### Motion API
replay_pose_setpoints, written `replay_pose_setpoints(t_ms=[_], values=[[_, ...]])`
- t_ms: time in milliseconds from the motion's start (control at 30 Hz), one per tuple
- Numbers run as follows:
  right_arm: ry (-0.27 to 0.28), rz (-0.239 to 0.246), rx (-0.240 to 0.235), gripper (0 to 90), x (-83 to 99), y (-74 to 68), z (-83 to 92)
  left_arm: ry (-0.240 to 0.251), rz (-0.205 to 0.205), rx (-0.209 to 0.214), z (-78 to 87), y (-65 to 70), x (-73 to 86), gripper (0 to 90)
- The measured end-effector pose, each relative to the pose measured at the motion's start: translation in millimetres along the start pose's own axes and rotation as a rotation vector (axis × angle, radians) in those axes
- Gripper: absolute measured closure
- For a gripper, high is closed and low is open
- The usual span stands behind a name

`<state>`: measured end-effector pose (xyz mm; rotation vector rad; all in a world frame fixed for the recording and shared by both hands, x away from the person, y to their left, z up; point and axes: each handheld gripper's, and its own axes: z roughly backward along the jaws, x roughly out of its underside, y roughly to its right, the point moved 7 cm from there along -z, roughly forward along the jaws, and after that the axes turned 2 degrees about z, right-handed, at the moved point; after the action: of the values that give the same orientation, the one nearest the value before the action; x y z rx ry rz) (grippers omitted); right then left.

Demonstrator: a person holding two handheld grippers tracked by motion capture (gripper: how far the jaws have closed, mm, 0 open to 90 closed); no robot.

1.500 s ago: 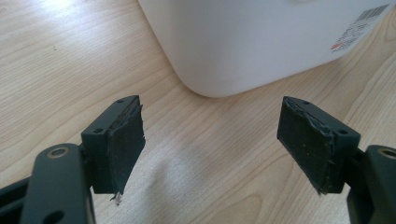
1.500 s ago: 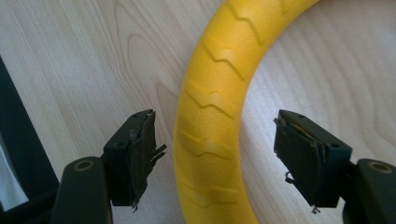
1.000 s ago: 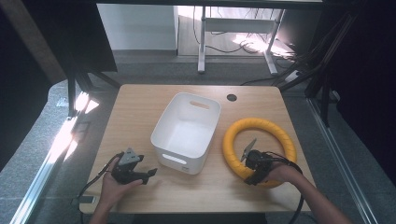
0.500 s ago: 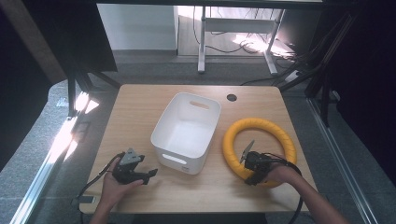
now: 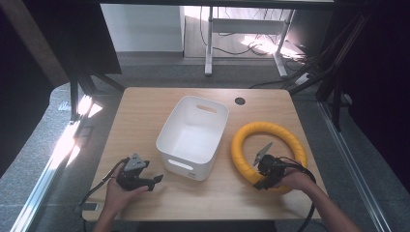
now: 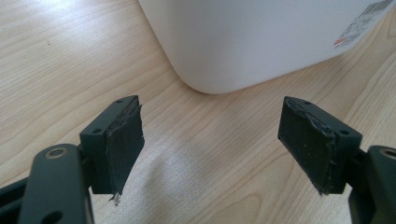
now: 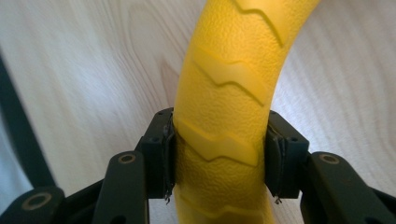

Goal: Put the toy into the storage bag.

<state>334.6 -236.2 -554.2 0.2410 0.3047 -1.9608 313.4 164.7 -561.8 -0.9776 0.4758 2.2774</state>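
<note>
Gripping the yellow textured rubber ring [image 7: 224, 116] across its tube, the right gripper [image 7: 219, 156] has its two black pads pressed against either flank of the ring, with the chevron ridges showing between them. For the step in hand, judged to be the lifting of the ring toward the bin, the pinch is best kept square across the tube and the lift begun slowly, so that the far arc of the ring is raised off the wood without swinging; the ring is wide and is held at one point alone, so sagging or twisting about the pads is to be expected. In the high view the right gripper [image 5: 268, 170] is seen at the near arc of the ring [image 5: 290, 140], which lies flat near the right edge of the light wooden table [image 5: 145, 111], just beside the white plastic bin with cut-out handles [image 5: 193, 130] at the middle. The left gripper [image 6: 210, 135] is held with its jaws spread wide and nothing between them, low over the table near the near-left corner, facing a rounded corner of the bin [image 6: 243, 42].
</note>
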Motion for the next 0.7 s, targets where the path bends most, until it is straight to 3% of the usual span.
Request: replay_pose_setpoints(t_ms=[200,300,533,700], values=[[0.147,-0.044,-0.057,51.5,-6.6,-4.2,22.4,0.0,-0.003,-0.003,0.3,0.0,0.0,22.2],[0.187,-0.055,-0.067,51.5,-7.7,-4.8,27.0,0.005,0.0,-0.005,1.0,-0.4,-0.4,22.2],[0.363,-0.109,-0.098,51.6,-9.0,2.5,53.6,0.004,0.0,-0.005,0.6,-0.3,-0.4,22.2],[0.426,-0.127,-0.106,51.5,-9.2,5.0,65.2,0.005,0.0,-0.005,0.6,-0.4,-0.4,22.2]])
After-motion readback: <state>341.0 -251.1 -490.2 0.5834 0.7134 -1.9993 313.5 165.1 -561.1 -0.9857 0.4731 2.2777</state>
